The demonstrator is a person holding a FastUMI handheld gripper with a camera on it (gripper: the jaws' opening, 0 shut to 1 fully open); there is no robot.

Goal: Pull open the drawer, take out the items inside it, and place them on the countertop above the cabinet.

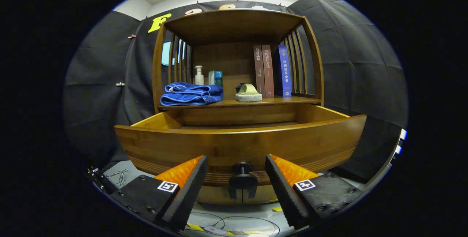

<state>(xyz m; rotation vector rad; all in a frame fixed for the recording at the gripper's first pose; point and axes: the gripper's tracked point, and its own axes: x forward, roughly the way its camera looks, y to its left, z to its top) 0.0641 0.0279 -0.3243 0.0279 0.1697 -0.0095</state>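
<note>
jaws apart, level, straddling knob (242, 178) without touching; drawer (241, 145) pulled open.

Dim, sharp, strong fisheye edge bending

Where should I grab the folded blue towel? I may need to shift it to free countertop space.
Grip the folded blue towel across its rounded stacked folds at the front, coming straight in from the open front; slats and bottles block the side and back. The hand-held gripper is open, its fingers either side of the drawer knob.
</note>
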